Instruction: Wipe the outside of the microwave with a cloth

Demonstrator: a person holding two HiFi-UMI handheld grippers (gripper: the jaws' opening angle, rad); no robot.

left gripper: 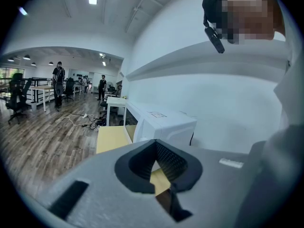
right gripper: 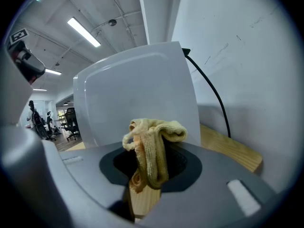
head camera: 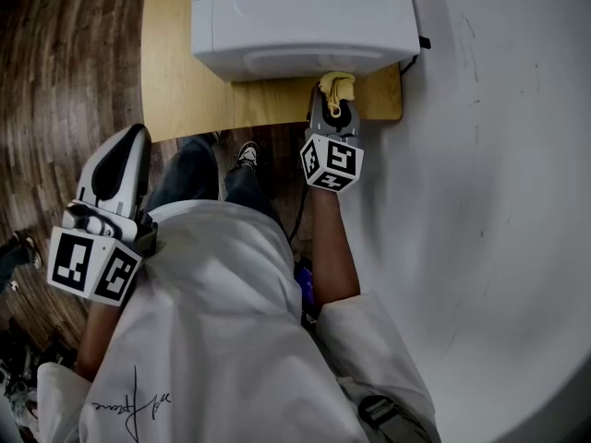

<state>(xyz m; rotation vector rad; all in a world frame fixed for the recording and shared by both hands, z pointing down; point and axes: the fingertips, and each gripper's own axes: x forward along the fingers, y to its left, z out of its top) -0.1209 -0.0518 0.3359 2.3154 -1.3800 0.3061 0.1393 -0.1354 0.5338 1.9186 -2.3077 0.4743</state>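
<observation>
The microwave [head camera: 305, 17] sits at the top centre of the head view on a pale wooden counter [head camera: 180, 90], close to a white wall on the right, with a black power cord [right gripper: 213, 94] running down behind its rear corner. The right tongs [head camera: 334, 100], just below the microwave in that view, are clamped on a yellow cloth [head camera: 337, 85]. In the right gripper view the cloth bulges out past the tips as a folded wad, with the oven's smooth white side panel filling the frame right behind it. Whether the wad touches the panel I cannot tell. The left tongs [head camera: 138, 135], at the lower left of the head view, hang off the counter edge over the wood floor, well apart from the oven, with the jaws together and nothing between them. The cloth looks knitted, soft, light and limp, so it should fold over corners easily but slip or trail if pinched by one edge. The present hold through the middle of the bunch seems right, since it leaves a padded front to press with. The microwave's shell looks hard and slick and probably heavy enough to stay put under light rubbing. If it slides, the closed left tongs could brace its far side.
</observation>
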